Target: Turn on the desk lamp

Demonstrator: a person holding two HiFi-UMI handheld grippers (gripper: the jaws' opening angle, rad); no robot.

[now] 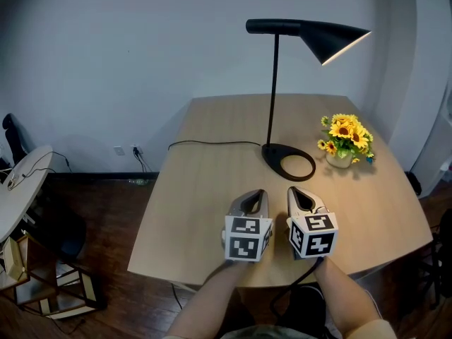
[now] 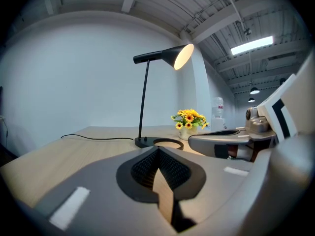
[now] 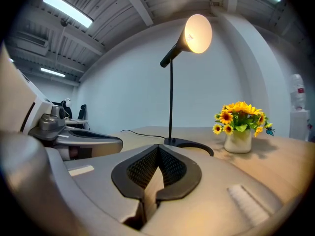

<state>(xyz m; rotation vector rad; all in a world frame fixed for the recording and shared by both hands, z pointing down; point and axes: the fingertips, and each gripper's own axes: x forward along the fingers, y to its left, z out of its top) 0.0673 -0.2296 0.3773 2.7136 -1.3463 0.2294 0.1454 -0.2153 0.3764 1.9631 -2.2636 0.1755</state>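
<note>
A black desk lamp (image 1: 272,83) stands on the wooden table (image 1: 191,210), with a ring-shaped base (image 1: 289,161) and a cone shade (image 1: 332,39) that glows lit inside. Its black cord (image 1: 212,144) runs off to the left. In the left gripper view the lamp (image 2: 144,102) stands ahead, and its shade (image 3: 197,33) shines bright in the right gripper view. My left gripper (image 1: 253,202) and right gripper (image 1: 301,199) rest side by side near the table's front edge, just short of the base. Both are shut with nothing between the jaws.
A small vase of sunflowers (image 1: 345,141) stands right of the lamp base. A round white table (image 1: 21,182) and a black chair (image 1: 14,136) stand at the far left on the dark floor. A wall socket (image 1: 134,150) sits low on the back wall.
</note>
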